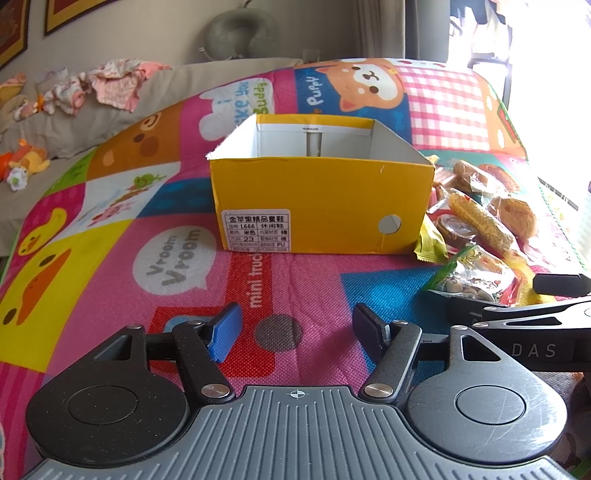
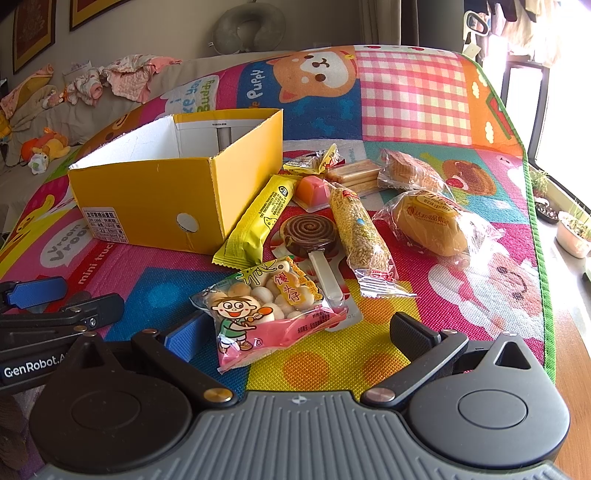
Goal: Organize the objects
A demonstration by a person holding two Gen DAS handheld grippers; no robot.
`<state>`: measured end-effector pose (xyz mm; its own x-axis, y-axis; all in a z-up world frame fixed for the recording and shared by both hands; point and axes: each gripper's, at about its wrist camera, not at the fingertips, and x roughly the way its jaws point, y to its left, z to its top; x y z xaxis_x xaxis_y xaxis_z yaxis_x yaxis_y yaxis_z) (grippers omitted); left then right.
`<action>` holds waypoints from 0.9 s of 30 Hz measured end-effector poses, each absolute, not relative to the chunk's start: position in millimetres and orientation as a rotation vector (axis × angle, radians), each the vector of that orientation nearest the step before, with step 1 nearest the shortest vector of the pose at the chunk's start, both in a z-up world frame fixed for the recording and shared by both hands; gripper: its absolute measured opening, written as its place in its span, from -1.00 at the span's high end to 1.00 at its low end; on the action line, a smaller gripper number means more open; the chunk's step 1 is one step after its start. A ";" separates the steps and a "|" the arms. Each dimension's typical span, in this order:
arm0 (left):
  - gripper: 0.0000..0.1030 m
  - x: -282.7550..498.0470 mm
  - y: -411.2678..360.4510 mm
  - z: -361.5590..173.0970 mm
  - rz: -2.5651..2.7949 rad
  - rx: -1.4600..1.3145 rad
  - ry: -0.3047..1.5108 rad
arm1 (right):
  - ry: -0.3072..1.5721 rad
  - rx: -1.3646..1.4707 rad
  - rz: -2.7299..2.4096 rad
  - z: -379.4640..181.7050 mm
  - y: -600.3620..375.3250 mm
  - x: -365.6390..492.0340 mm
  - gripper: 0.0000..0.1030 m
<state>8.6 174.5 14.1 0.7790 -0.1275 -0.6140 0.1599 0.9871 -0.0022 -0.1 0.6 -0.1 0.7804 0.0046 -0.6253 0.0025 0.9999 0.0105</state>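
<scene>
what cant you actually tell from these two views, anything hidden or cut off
- Box floor: hidden by its front wall in the left view and its side wall in the right view, so its contents cannot be told.
- Snack pile: cut off by the box and the right gripper in the left view.
- Box label: too small to read in the right view.
- Left gripper: partly cut off in the right view.

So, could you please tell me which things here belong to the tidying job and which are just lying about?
Part of the job:
- yellow box
- biscuit bag
- swirl lollipop
- yellow bar
- grain bar
- wrapped bun
- jelly cup

Just lying about:
- play mat
- neck pillow
- plush toy
- crumpled clothes
</scene>
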 end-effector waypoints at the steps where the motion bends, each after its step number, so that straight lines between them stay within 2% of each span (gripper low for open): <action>1: -0.38 8.4 174.3 14.2 -0.155 0.051 0.660 | 0.675 0.013 0.004 0.6 -0.7 -1.4 -1.00; 17: -0.38 6.2 174.4 15.2 -0.150 0.055 0.658 | 0.684 0.007 0.012 1.4 -1.9 -1.8 -1.00; 27: -0.38 7.9 172.8 15.9 -0.154 0.064 0.664 | 0.766 -0.007 0.042 7.6 -2.2 -5.0 -1.00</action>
